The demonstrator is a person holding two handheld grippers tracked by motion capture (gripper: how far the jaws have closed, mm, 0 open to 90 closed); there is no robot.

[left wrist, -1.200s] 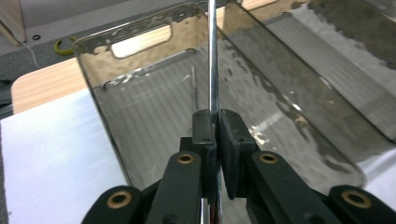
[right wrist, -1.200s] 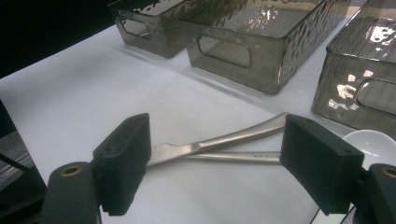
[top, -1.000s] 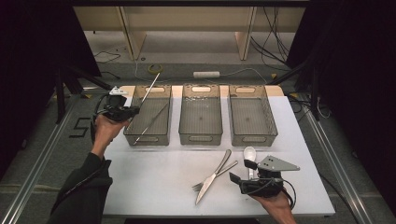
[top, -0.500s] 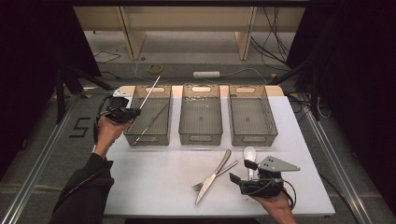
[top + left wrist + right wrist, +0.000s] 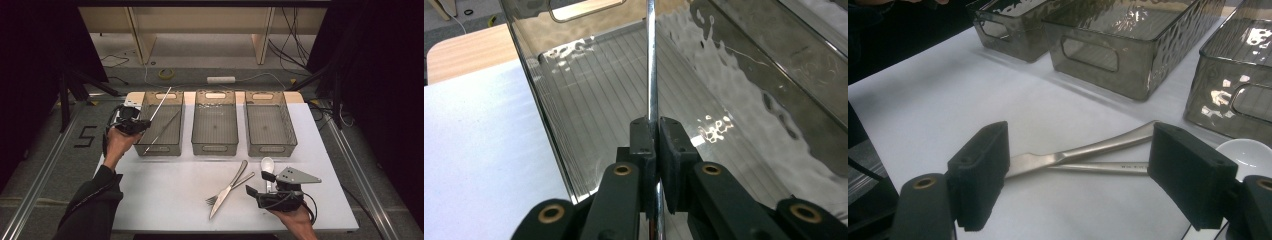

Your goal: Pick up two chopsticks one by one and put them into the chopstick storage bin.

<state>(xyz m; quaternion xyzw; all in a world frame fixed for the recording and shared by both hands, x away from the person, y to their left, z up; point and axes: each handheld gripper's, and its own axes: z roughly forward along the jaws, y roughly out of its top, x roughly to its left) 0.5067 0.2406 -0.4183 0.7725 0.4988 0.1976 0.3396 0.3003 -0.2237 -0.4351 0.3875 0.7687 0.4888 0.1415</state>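
Observation:
My left gripper [image 5: 134,123] is shut on a thin metal stick [image 5: 161,102] at the left edge of the left bin [image 5: 150,150]. The stick slants up and away over that bin. In the left gripper view the stick [image 5: 652,60] runs up from between the closed jaws of the left gripper [image 5: 653,132], over the bin's ribbed floor. A second metal stick [image 5: 165,130] lies slanted inside the same bin. My right gripper [image 5: 260,184] stands open near the table's front. In the right gripper view the right gripper [image 5: 1085,175] has a knife [image 5: 1088,149] and a fork [image 5: 1103,168] crossed just beyond its jaws.
Three smoky clear bins stand in a row at the back: left, middle [image 5: 215,147] and right [image 5: 272,147]. The knife [image 5: 229,187] and fork [image 5: 235,186] lie crossed on the white table [image 5: 165,195]. A white spoon [image 5: 267,164] lies beside the right gripper.
The left gripper has shifted slightly right and nearer, and the held stick's far tip has dropped lower over the left bin. The right gripper has stayed still.

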